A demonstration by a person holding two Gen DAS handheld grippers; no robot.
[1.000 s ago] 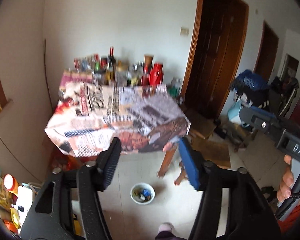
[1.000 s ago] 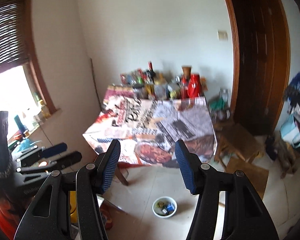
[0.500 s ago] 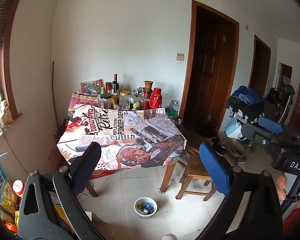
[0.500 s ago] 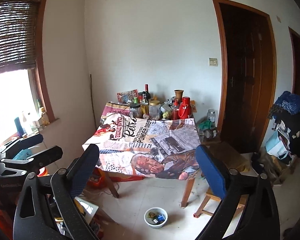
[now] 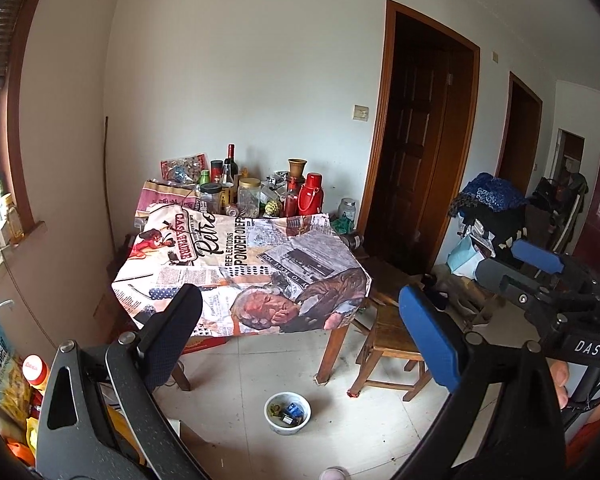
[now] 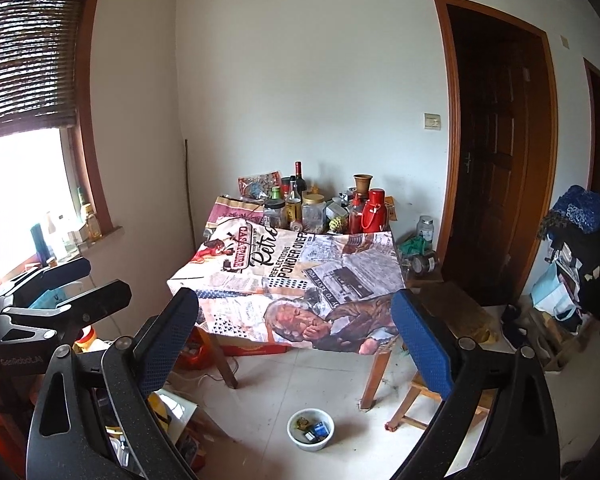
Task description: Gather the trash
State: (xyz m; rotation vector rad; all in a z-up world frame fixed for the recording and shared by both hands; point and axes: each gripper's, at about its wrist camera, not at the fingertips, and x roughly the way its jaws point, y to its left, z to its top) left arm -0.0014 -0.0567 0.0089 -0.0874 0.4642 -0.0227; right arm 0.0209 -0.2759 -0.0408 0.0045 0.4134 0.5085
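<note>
We see one white bowl (image 5: 287,407) on the tiled floor (image 5: 260,364) between our two grippers' released, empty fingers (image 5: 171,338), one cluttered tabletop (image 5: 236,256) beyond.

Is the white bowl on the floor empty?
No. The white bowl holds a few small things, one blue; what they are is unclear.

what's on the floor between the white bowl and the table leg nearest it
Nothing: bare pale tile runs from the white bowl to the table leg. Both wrist views show it; the wooden stool stands off to the right of the leg.
</note>
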